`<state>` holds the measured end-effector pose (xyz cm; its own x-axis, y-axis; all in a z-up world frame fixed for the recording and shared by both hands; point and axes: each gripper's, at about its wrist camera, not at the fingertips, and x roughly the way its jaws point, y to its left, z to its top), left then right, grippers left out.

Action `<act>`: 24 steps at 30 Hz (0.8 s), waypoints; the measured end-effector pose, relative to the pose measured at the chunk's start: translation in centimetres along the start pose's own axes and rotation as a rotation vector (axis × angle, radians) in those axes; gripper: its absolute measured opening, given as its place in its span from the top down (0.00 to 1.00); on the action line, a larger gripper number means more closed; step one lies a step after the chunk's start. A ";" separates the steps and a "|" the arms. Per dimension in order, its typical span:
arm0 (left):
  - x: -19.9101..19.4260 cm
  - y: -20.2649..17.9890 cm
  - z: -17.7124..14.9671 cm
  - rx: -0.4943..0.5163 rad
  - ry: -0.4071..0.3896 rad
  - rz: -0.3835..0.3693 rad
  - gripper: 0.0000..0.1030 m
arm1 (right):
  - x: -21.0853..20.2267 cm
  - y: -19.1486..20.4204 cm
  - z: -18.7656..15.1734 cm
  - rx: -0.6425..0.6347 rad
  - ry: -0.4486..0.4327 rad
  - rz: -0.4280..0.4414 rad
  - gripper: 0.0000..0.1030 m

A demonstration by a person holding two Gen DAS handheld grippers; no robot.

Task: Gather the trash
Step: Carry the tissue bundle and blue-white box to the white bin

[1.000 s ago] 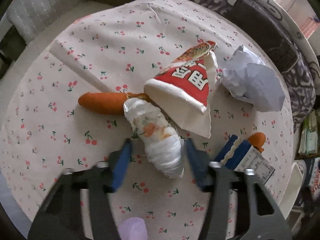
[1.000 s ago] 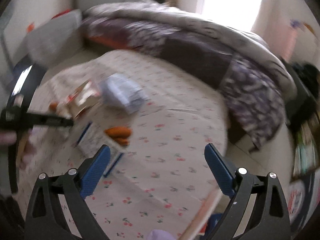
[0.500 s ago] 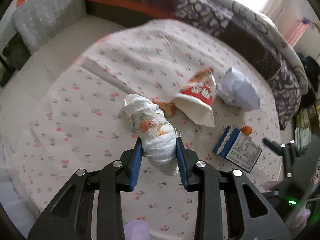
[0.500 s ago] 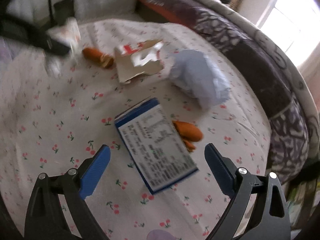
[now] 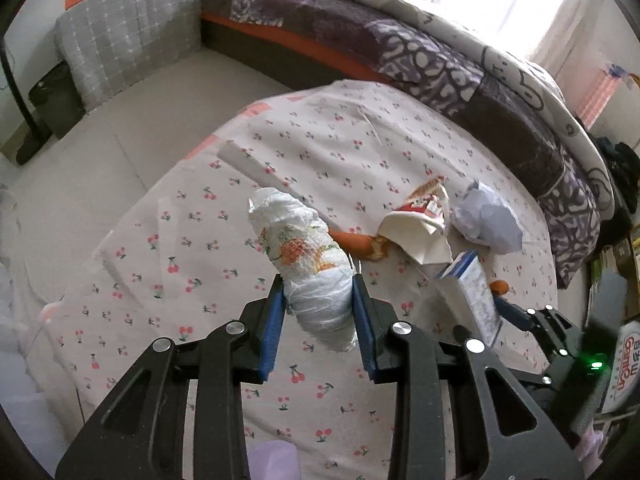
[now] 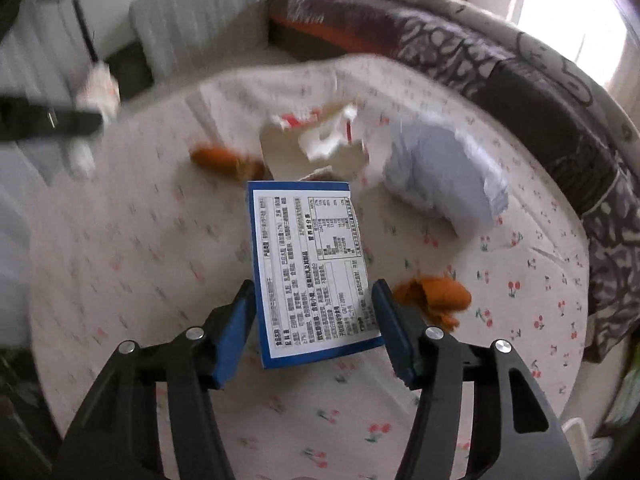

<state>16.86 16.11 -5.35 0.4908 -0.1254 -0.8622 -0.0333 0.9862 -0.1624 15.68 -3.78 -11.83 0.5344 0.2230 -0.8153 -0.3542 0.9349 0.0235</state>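
My left gripper (image 5: pixel 318 312) is shut on a rolled white diaper (image 5: pixel 308 264) and holds it above the cherry-print table (image 5: pixel 168 288). My right gripper (image 6: pixel 314 320) is shut on a blue-and-white carton (image 6: pixel 310 264), lifted off the table; the carton also shows in the left wrist view (image 5: pixel 474 292). On the table lie a red-and-white paper cup (image 5: pixel 420 220), a crumpled white paper ball (image 5: pixel 486 220), an orange sausage (image 5: pixel 354 242) and another orange piece (image 6: pixel 438 296).
A bed with a purple patterned quilt (image 5: pixel 460 60) curves behind the table. A grey cushion (image 5: pixel 128 36) stands at the back left. Bare floor (image 5: pixel 80 168) lies left of the table.
My left gripper has lifted the diaper higher and away from the table. My right gripper has closed on the blue-and-white carton and raised it.
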 end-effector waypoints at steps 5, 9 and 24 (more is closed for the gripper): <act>-1.1 0.4 0.4 -0.018 -0.054 0.001 0.70 | -3.1 0.7 1.1 0.073 -0.119 -0.005 0.43; -1.9 0.1 0.4 -0.013 -0.105 0.025 0.70 | -5.2 0.6 1.4 0.133 -0.183 -0.024 0.43; -5.2 -4.7 -0.1 0.063 -0.313 0.067 0.70 | -9.5 -2.1 0.6 0.279 -0.292 -0.177 0.43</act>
<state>14.32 12.12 -0.15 0.7335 -0.0305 -0.6790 -0.0251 0.9971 -0.0719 11.77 -7.70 -3.81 0.7766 0.0842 -0.6244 -0.0382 0.9955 0.0866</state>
